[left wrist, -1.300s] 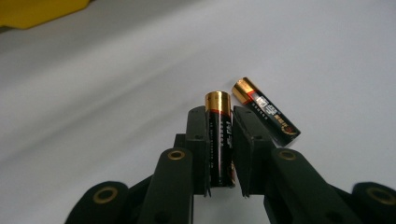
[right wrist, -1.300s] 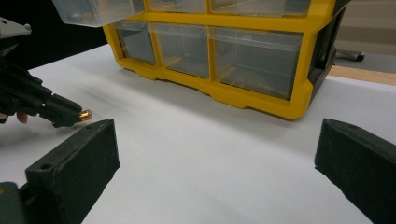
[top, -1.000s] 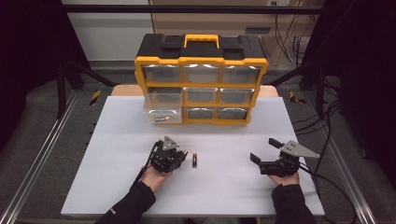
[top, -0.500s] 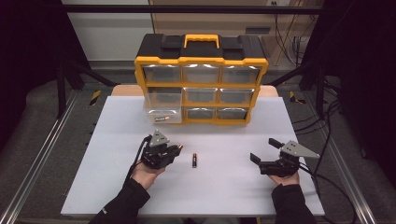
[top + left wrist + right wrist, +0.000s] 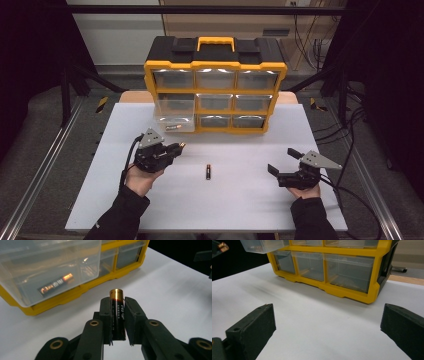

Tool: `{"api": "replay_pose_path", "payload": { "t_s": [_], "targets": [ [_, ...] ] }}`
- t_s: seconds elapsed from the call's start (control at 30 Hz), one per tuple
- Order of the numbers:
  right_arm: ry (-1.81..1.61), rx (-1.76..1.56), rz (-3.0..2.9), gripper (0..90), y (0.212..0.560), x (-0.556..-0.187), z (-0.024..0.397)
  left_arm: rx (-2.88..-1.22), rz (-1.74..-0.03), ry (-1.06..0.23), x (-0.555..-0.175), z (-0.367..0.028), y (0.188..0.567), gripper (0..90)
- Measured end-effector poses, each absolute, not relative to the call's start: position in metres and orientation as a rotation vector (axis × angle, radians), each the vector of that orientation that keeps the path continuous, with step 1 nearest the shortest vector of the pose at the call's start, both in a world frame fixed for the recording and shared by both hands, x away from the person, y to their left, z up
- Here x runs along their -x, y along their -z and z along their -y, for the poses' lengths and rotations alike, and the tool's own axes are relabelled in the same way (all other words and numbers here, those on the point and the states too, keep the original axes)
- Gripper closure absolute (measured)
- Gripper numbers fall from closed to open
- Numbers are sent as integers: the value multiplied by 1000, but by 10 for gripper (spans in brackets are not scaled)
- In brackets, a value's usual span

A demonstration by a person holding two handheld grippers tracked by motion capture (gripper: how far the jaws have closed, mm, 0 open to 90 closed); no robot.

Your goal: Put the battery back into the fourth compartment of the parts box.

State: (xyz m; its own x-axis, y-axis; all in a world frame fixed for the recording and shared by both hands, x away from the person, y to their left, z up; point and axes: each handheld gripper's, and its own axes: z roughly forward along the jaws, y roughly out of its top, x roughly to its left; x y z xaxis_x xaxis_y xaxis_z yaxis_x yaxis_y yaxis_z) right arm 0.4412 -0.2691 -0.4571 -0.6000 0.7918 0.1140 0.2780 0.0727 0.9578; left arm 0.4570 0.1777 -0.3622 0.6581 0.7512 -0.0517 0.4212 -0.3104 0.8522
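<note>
My left gripper (image 5: 176, 148) (image 5: 117, 320) is shut on a black and gold battery (image 5: 117, 312), lifted above the white table at left and pointing toward the pulled-out clear drawer (image 5: 173, 116) (image 5: 47, 267) of the yellow organiser (image 5: 216, 85). Inside that drawer lies another battery (image 5: 172, 128) (image 5: 56, 285). A third battery (image 5: 208, 171) rests on the table between my hands. My right gripper (image 5: 282, 161) (image 5: 327, 322) rests at the right with its jaws wide open and nothing between them.
The yellow and black organiser with several clear drawers stands at the back of the white table (image 5: 240, 200) (image 5: 317, 322). Its middle-left drawer sticks out over the table. Cables (image 5: 350, 145) trail off the right edge.
My left gripper has risen off the table with the battery and moved left and toward the open drawer. The battery on the table and my right gripper have stayed put.
</note>
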Motion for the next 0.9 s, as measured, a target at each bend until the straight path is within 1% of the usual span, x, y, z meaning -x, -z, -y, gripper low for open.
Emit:
{"api": "replay_pose_path", "payload": {
  "t_s": [0.37,0.9],
  "targets": [
    [-1547,-1057,-1915,3,457,-441,270,-1889,-897,-491,-462,-188,332,760],
    [-1548,-1056,-1912,3,457,-441,270,-1854,-885,-553,-478,-191,293,760]
  ]
}}
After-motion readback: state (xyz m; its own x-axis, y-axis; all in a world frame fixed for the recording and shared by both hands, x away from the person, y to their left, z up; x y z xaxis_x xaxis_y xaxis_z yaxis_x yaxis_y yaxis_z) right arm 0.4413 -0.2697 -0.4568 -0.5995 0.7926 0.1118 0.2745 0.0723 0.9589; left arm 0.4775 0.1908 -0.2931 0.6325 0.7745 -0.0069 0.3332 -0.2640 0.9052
